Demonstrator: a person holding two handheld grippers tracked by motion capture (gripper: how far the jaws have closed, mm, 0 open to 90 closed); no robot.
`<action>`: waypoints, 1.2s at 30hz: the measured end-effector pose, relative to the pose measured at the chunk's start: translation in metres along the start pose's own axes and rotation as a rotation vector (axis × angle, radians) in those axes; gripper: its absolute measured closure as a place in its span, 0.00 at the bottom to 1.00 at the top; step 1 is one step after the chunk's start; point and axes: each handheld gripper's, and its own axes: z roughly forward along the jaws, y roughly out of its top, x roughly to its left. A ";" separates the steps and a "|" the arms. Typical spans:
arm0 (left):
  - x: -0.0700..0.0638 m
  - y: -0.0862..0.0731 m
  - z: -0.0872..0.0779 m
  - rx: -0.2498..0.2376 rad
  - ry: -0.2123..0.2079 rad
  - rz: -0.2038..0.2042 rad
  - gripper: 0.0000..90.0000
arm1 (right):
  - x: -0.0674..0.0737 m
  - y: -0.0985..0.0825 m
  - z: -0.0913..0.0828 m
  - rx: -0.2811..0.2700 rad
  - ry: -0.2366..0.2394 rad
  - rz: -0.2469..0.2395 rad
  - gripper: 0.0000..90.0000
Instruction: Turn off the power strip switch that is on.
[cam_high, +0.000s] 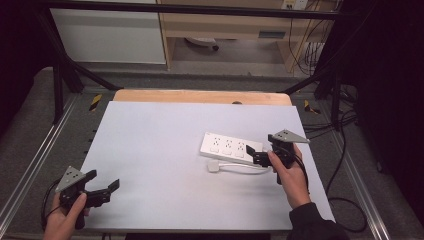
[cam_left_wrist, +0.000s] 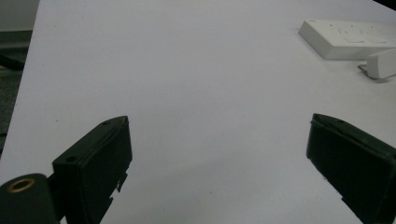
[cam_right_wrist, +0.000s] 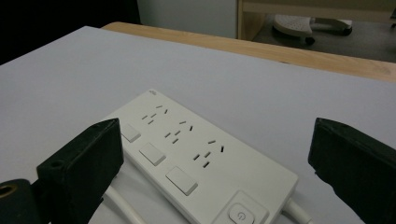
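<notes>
White rigid plastic power strip (cam_high: 230, 147) on pale table (cam_high: 150, 150), right of centre; light, smooth, probably slippery; best gripped across long edges. Right gripper (cam_high: 256, 155) wide apart at strip's end; left gripper (cam_high: 102, 187) wide apart, nothing held

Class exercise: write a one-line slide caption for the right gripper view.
Open right gripper poised over a white power strip on the white table.

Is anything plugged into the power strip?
No, in the right gripper view all three outlets of the power strip are empty; the plug lies beside it.
</notes>
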 end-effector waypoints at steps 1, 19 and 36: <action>0.000 0.000 0.000 0.000 0.001 -0.001 0.08 | -0.001 0.000 -0.002 -0.009 -0.004 -0.002 0.04; -0.001 0.000 0.001 0.005 -0.006 0.003 0.08 | -0.020 -0.005 -0.041 -0.091 -0.050 -0.007 0.05; -0.002 0.000 0.001 0.008 -0.005 0.007 0.08 | -0.037 -0.028 -0.076 -0.149 -0.100 0.011 0.04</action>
